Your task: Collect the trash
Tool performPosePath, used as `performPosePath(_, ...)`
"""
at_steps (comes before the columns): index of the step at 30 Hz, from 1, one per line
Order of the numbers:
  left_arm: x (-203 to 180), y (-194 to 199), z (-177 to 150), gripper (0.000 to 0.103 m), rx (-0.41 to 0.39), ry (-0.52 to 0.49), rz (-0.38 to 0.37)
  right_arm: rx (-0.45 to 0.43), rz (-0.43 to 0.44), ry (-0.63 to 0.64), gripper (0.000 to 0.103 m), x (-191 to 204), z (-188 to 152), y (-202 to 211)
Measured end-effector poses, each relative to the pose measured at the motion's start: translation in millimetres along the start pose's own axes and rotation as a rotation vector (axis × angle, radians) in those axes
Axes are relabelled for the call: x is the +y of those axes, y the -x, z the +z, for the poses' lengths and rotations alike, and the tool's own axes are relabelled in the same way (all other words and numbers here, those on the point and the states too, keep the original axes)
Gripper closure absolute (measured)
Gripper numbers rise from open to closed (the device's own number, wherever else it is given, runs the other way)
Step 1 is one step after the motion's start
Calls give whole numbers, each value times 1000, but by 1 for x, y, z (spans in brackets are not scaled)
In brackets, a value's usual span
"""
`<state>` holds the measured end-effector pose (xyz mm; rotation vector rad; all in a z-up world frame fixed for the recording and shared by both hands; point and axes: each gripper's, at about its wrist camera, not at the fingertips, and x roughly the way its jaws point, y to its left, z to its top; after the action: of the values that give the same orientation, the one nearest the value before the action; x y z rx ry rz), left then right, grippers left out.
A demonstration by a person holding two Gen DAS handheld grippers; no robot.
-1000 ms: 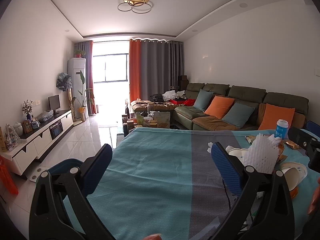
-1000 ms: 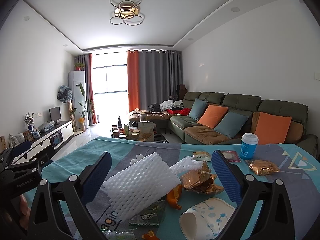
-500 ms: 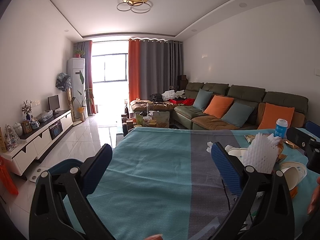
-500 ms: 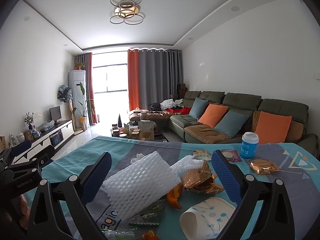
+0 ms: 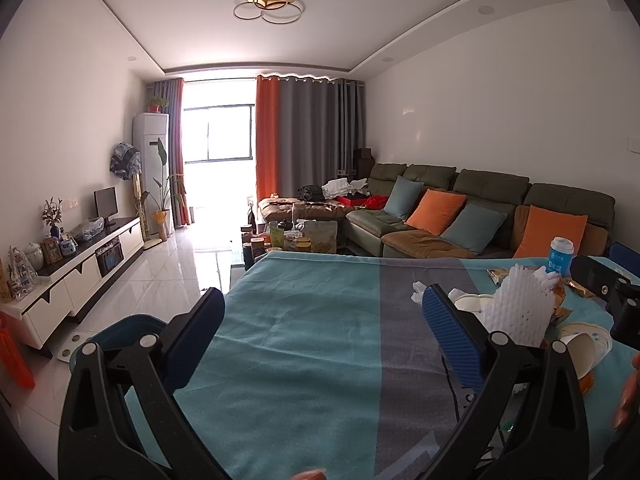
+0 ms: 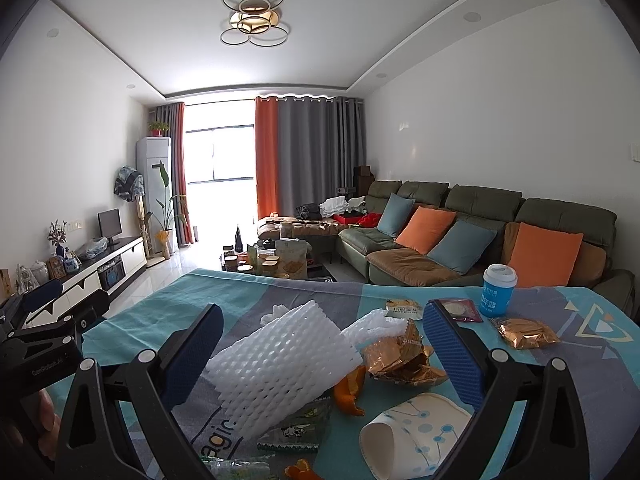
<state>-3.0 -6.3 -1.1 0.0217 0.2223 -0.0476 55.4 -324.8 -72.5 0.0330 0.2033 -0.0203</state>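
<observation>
**Grippers wide over a littered desk**

Both grippers hang with jaws spread and nothing between the pads. Left gripper (image 5: 322, 320) sits above bare cloth at the desk's left part; right gripper (image 6: 322, 338) hovers over the trash pile.

Surface: desk (image 5: 304, 344) under a teal cloth with a broad grey stripe. Room behind: green sofa (image 6: 480, 216) with orange and blue cushions along the right wall, orange and grey curtains (image 6: 304, 160) at a bright window, white TV cabinet (image 5: 84, 268) on the left, glossy tile floor, ring lamp on the ceiling.

Trash, all loose on the cloth: white foam net (image 6: 280, 364) lying tilted in front of the right gripper, crumpled gold wrapper (image 6: 404, 360) just beside it, orange peel (image 6: 350, 394) between the two, a second gold wrapper (image 6: 528, 334) apart to the right, two flat snack packets near the far edge.

Containers: blue cup with white lid (image 6: 498, 290), upright near the far edge, contents hidden. Paper cup (image 6: 420, 434) on its side, mouth toward the camera, interior looks white and bare.
</observation>
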Motion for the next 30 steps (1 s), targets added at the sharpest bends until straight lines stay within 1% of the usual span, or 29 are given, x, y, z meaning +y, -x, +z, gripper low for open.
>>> performPosePath(12,-4,0,-1,6,8,-12,-12,10,1,-10,6,-4,-2,-2)
performPosePath(24,-26,-2,-4,6,35,-59,-128,26,-5,-20,6,-9,-4,-7)
performPosePath(30,-34,-13,-8,6,95,-51,-211,33,-4,-29,6,-14,-6,-9)
